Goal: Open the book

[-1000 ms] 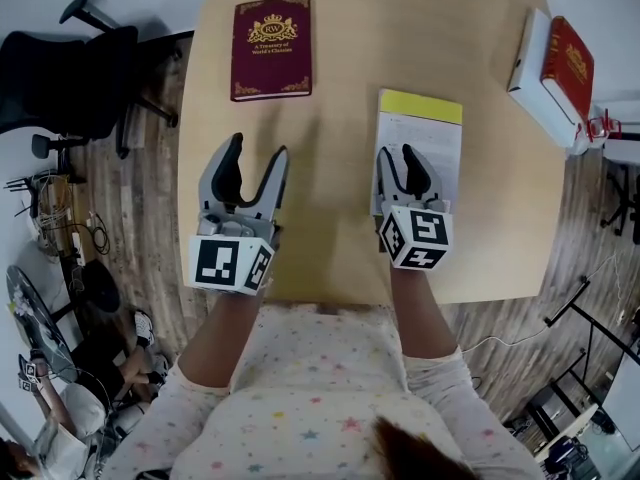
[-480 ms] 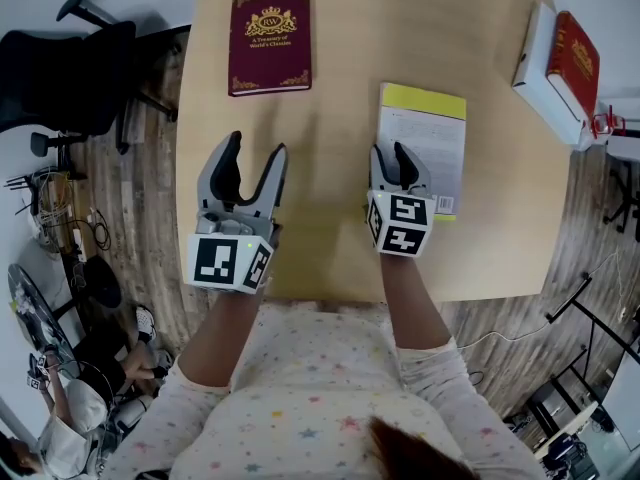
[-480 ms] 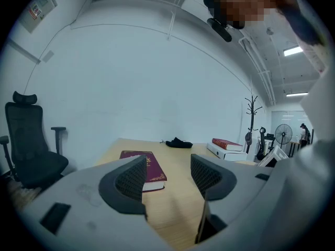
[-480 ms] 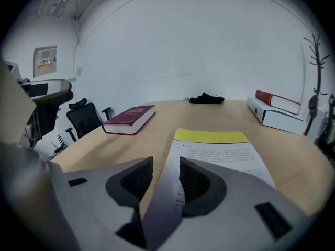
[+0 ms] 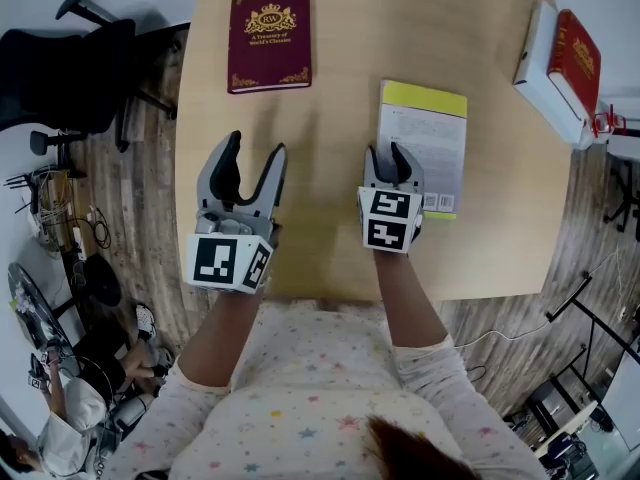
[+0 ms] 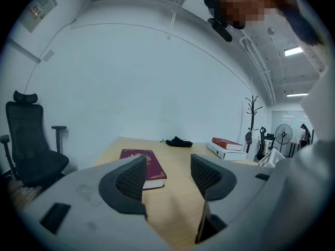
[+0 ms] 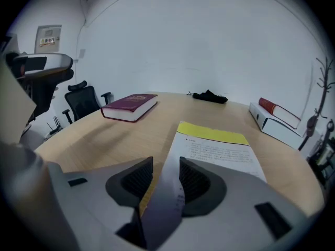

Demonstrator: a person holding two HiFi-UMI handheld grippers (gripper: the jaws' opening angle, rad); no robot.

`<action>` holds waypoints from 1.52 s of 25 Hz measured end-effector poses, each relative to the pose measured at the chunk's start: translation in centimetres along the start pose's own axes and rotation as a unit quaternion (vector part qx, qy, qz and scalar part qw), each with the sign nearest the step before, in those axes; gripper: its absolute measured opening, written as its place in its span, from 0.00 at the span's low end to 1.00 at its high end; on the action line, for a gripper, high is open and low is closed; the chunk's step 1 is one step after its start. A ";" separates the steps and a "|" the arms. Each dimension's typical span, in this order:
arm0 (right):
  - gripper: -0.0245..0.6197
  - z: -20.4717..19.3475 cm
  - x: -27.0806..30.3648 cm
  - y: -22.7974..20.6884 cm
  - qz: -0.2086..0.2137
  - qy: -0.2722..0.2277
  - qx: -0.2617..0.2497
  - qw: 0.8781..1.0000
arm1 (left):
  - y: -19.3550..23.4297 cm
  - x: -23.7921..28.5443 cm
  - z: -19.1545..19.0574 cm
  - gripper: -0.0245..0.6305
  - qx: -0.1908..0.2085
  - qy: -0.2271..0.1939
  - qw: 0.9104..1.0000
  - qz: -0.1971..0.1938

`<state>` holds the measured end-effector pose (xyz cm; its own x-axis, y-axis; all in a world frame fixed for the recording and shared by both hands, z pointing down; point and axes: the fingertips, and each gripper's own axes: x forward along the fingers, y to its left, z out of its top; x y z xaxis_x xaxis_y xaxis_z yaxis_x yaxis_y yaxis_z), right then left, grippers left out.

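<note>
The right gripper's (image 5: 390,154) jaws are pinched on the near left corner of the book (image 5: 428,138). That corner curls up between them as a thin sheet, probably the cover alone. The book lies flat on the table (image 5: 330,253), at 1 o'clock from the person. The left gripper (image 5: 250,154) hovers with its jaws wide apart and nothing between them. A maroon book (image 5: 269,38) lies at 11 o'clock, and a red book (image 5: 572,53) at 2 o'clock.
</note>
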<state>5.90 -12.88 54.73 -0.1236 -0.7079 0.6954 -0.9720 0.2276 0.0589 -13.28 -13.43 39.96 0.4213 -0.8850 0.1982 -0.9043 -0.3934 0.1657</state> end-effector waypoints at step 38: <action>0.24 -0.9 0.5 0.3 -0.001 0.020 -0.085 0.996 | 0.0 -0.2 -0.3 0.41 -0.005 0.005 1.000 0.005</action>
<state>5.71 -12.54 55.71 -0.1109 -0.6817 0.7231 -0.9241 0.3384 0.1774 -13.39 -13.16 40.24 0.4125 -0.8864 0.2102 -0.9079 -0.3813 0.1739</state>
